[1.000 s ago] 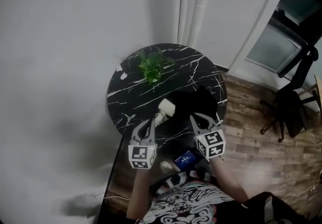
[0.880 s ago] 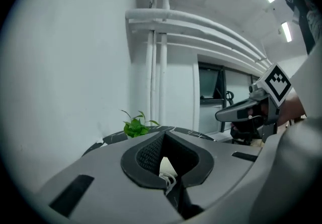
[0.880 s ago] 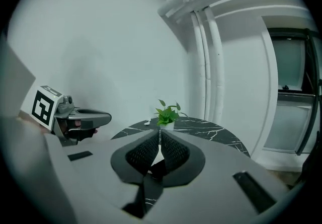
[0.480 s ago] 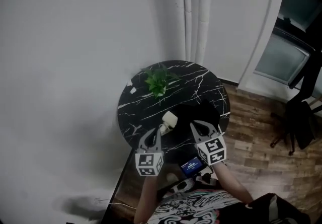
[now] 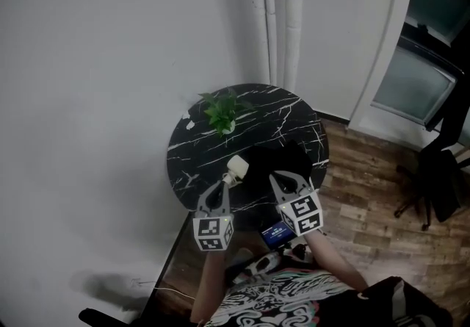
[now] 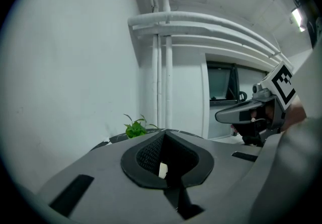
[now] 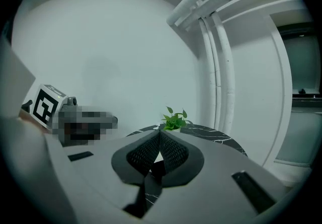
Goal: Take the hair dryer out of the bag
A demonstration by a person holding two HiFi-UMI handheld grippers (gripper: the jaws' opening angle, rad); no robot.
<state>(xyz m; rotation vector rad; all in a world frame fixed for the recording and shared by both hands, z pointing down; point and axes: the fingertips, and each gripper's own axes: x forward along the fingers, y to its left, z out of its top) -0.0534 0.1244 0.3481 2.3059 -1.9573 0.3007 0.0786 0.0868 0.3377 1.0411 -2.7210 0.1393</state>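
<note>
A white hair dryer [image 5: 236, 167] lies on the round black marble table [image 5: 279, 109], just left of the black bag [image 5: 285, 159]. My left gripper [image 5: 221, 186] hovers at the table's near edge, its tips just short of the dryer's handle, jaws shut. In the left gripper view [image 6: 164, 135] a white sliver shows through the gap behind the pads; I cannot tell if anything is pinched. My right gripper [image 5: 281, 180] is over the bag's near side, shut [image 7: 160, 134], with nothing seen between its pads.
A small green plant [image 5: 222, 111] stands at the table's far side near the white wall and its vertical pipes [image 5: 283, 17]. Wood floor [image 5: 363, 197] lies to the right, with a black chair [image 5: 439, 171] further right. A blue-lit device [image 5: 277, 231] hangs by the person's chest.
Both grippers have drifted slightly up and back toward the person. The hair dryer and bag stay where they were on the table.
</note>
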